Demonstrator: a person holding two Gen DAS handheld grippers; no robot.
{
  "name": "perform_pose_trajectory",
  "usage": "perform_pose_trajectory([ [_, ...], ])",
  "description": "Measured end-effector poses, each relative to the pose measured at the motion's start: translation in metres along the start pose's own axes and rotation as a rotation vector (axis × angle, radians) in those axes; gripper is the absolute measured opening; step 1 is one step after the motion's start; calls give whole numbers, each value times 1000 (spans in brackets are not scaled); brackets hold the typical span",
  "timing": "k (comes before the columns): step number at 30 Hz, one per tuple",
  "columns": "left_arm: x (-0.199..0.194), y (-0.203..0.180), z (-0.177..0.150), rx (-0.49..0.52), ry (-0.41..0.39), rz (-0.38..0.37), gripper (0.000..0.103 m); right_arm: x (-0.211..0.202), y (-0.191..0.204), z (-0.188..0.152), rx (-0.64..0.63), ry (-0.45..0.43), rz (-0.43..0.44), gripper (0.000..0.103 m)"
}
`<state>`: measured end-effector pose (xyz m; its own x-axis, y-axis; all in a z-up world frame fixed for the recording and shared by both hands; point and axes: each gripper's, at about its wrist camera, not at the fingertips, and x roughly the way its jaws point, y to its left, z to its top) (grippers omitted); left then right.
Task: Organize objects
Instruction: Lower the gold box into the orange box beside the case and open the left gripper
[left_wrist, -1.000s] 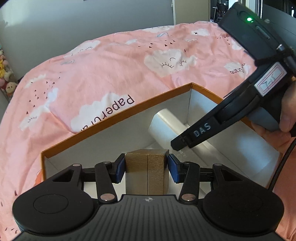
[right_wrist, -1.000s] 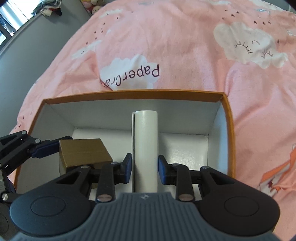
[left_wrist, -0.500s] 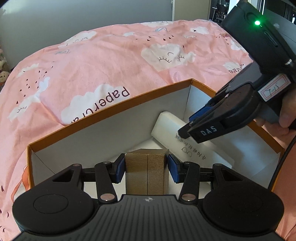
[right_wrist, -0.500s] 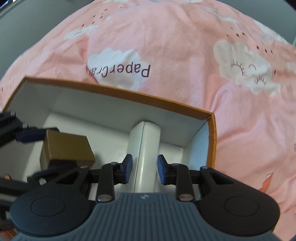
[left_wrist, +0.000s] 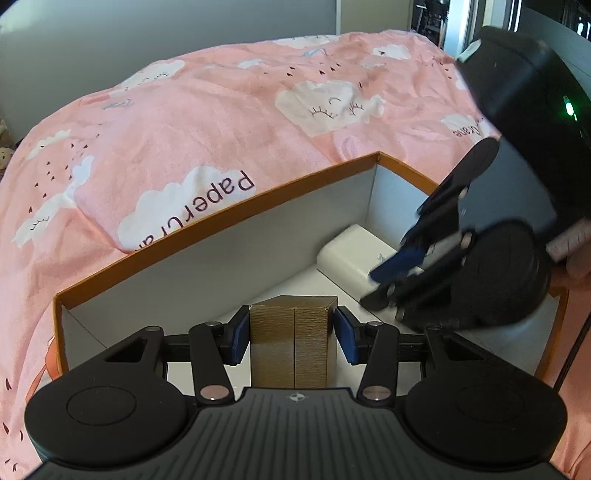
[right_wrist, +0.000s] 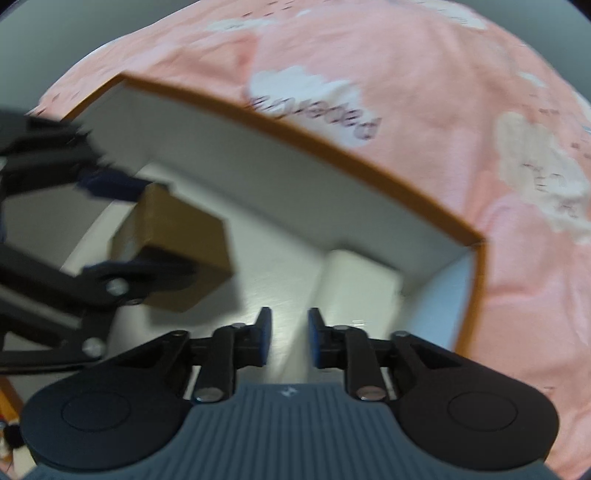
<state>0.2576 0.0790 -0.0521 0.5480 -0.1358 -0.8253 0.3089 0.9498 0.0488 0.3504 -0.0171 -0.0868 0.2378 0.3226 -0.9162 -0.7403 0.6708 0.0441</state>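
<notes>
- Now inside orange-rimmed white cardboard box (left_wrist: 229, 221): left gripper (left_wrist: 293, 334), clamped on ribbed gold-brown block (left_wrist: 293, 343), near left wall.
- Far right corner: white rounded carton (left_wrist: 351, 258), lying flat, long axis toward right gripper (right_wrist: 289, 338), jaws parted, empty.

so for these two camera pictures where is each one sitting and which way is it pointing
Left wrist: rides the left gripper, facing along its fingers into the orange box on the pink bedspread; the fingers flank the brown box, and the right gripper with a bit of the person's hand enters at right.
Right wrist: rides the right gripper, blurred, facing into the box's far right corner, fingers open, with the white package just beyond them; the left gripper shows at left.
Shared: orange box, brown box, white package, bedspread.
</notes>
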Motion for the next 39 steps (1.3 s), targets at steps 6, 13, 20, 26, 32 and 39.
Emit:
perform_pose_trajectory([
  [6, 7, 1, 0, 33, 57, -16, 50, 20, 6, 1, -40, 70, 34, 13],
  [13, 9, 1, 2, 54, 106, -13, 52, 30, 9, 2, -93, 69, -63, 2],
  [20, 17, 1, -3, 64, 225, 13, 50, 23, 10, 5, -114, 9, -192, 6],
  [26, 10, 4, -4, 77, 205, -52, 50, -3, -16, 0, 25, -37, -99, 7],
  [32, 7, -10, 0, 115, 218, -202, 50, -31, -26, -13, 61, -51, -14, 9],
  [39, 16, -18, 3, 135, 262, -314, 50, -33, -32, -15, 172, -54, 137, 15],
])
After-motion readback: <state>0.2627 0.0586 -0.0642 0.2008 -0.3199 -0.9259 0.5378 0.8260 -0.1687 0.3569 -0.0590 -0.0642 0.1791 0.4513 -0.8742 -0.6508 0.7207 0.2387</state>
